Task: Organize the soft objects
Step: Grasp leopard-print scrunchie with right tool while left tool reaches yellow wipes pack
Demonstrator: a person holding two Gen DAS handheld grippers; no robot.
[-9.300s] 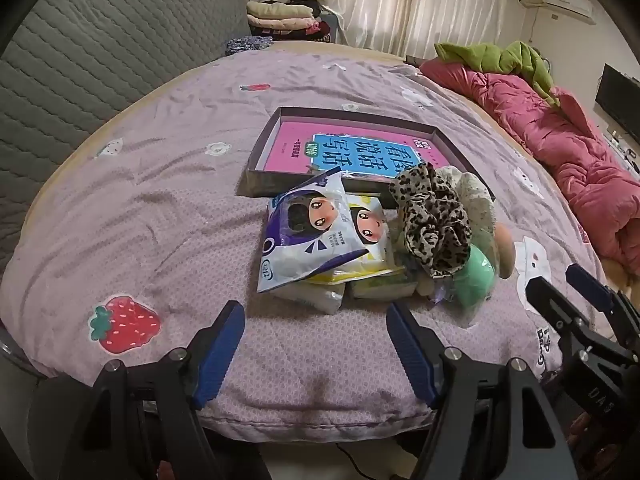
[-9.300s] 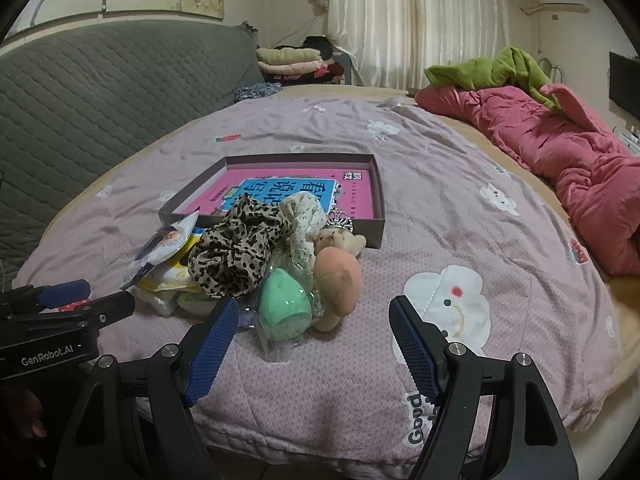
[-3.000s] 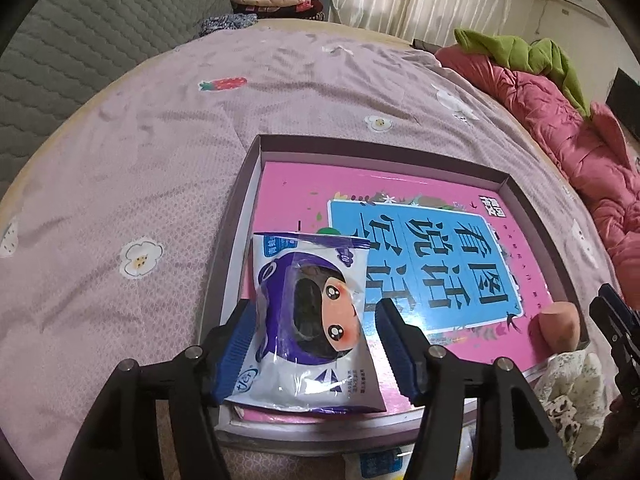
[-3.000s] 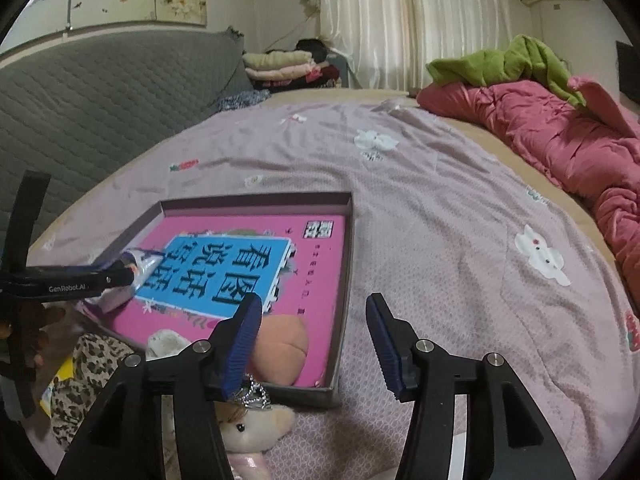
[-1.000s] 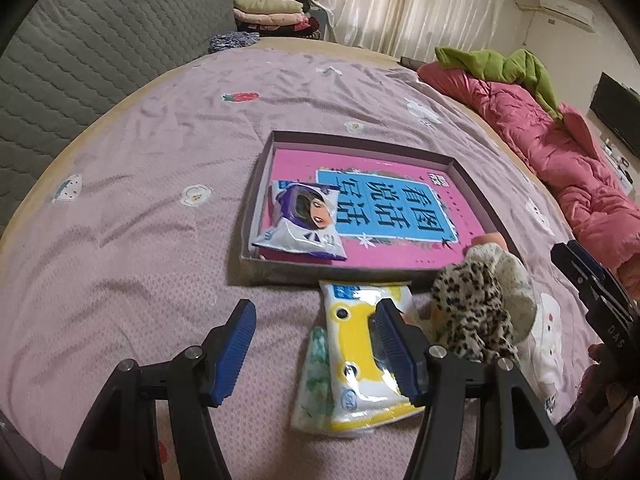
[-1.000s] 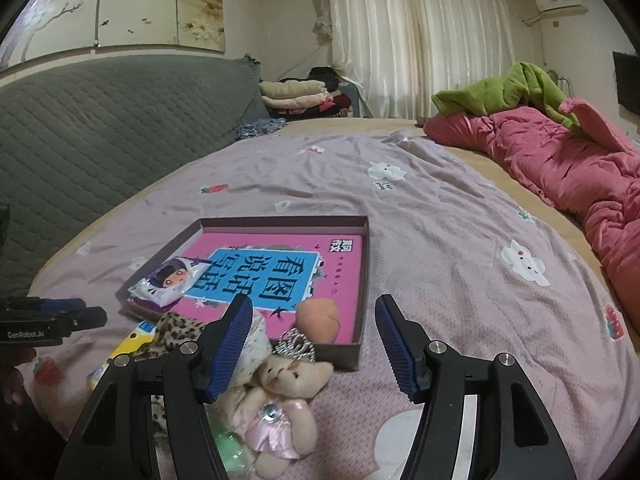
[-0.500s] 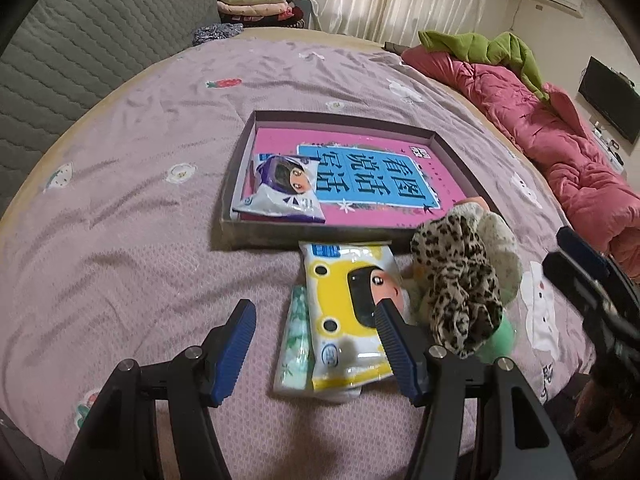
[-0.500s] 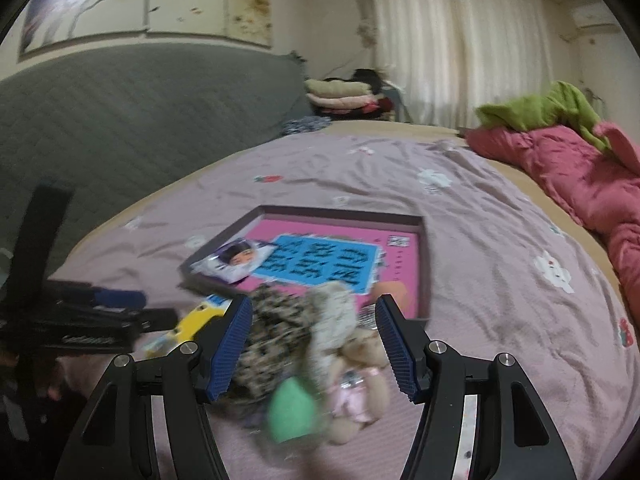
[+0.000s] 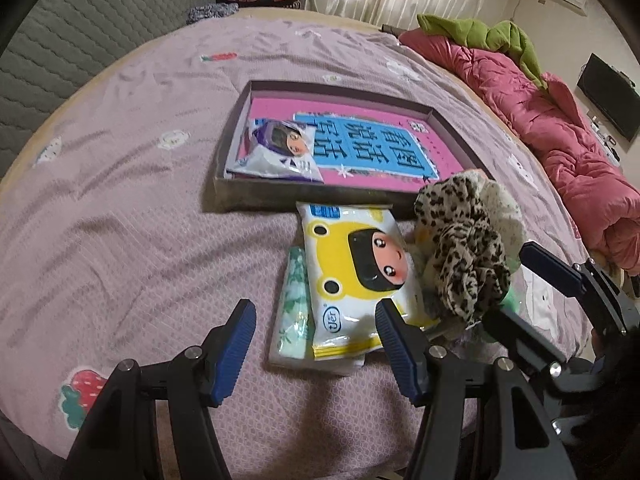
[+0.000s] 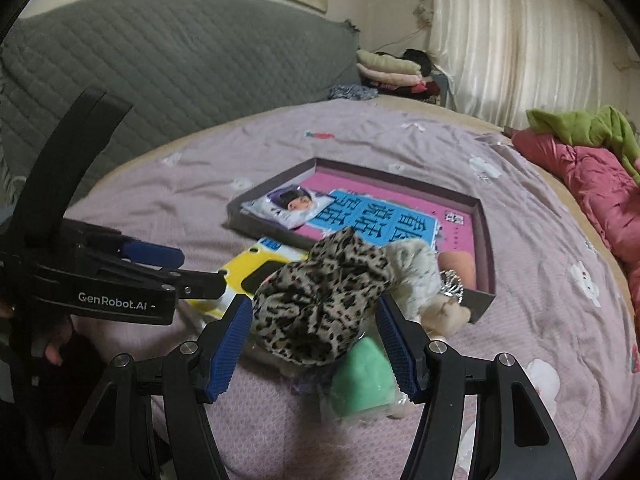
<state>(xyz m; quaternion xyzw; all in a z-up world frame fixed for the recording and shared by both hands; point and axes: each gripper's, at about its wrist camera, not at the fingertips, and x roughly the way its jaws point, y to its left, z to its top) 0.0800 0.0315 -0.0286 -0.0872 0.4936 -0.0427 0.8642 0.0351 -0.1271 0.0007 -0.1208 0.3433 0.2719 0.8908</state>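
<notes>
"GenRobot.AI" on left gripper [image 10: 200, 268], "uer" on yellow packet [image 9: 356, 268]

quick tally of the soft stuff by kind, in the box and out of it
tissue packs: 3, purple in the box, yellow and green outside
scrunchies: 2, leopard, cream
sponges: 2, peach in the box, green
teddy bear: 1
total: 8

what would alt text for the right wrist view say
Open right tongs frame a leopard scrunchie atop a pile of soft things on a purple bed, with a green sponge just below it. Behind sits a shallow box holding a purple pack and a peach sponge; the left tongs reach in above a yellow pack.
</notes>
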